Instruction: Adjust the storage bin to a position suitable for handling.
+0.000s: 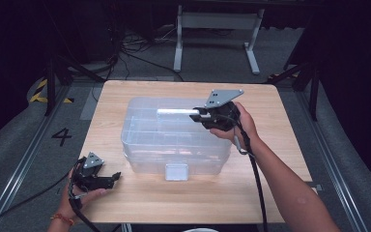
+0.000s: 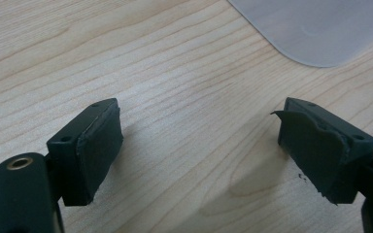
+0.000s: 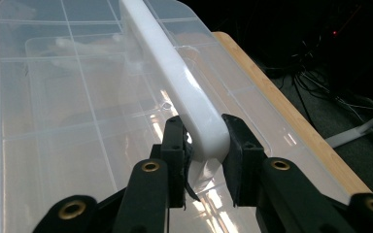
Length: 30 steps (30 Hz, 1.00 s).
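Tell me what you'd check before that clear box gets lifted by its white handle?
1. Right gripper closed on the white handle: ok.
2. Grip centred on the handle: not ok, it sits at one end.
3. Front latch fastened on the clear box: cannot tell.
4. Left gripper off the box, jaws open: ok.
5. Box fully on the table: ok.

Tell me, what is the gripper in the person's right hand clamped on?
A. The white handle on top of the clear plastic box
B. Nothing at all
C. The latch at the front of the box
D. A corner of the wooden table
A: in the right gripper view the right gripper has both black pads pressed on the end of the white handle atop the clear plastic box.
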### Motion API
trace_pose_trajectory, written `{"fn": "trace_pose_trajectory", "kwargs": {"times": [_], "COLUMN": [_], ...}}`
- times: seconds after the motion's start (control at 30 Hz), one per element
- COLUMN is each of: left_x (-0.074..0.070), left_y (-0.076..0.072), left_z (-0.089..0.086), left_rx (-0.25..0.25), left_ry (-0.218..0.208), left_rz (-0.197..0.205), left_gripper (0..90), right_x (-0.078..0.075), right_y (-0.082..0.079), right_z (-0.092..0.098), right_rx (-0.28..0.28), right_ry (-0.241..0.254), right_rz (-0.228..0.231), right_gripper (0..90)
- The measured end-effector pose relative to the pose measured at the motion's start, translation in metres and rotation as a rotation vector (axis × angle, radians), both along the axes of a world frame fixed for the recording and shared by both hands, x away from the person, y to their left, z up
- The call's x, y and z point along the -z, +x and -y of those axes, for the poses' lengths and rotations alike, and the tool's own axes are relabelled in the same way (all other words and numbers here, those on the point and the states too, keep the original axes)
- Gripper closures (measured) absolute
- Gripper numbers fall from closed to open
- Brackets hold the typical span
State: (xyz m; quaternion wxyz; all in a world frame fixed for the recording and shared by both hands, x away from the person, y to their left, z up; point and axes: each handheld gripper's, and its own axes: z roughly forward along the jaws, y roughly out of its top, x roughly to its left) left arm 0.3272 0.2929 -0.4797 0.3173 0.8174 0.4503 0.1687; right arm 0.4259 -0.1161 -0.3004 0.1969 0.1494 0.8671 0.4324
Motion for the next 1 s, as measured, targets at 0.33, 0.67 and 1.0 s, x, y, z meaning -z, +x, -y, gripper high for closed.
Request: {"fn": "trace_pose_trajectory", "kwargs": {"times": [0.33, 0.67, 1.0], "left_x": [-0.023, -0.066, -0.083], "left_y": [-0.006, -0.019, -0.019], "left_z": [0.011, 0.025, 0.04], "left_rx": [0.024, 0.122, 0.156], "left_ry": [0.078, -0.019, -0.091], "left_rz": [0.057, 0.188, 0.208], "left_gripper": [35.9, 56.1, 73.2], "right_x": [-0.008, -0.017, -0.021], "right_y": [0.01, 0.022, 0.027], "right_z": [0.0, 0.0, 0.0], "right_rx": [-0.009, -0.012, -0.017], "right_ry": [-0.005, -0.008, -0.015], "right_rz": [-0.014, -0.046, -0.049], "right_gripper": [73.6, 73.4, 72.9]}}
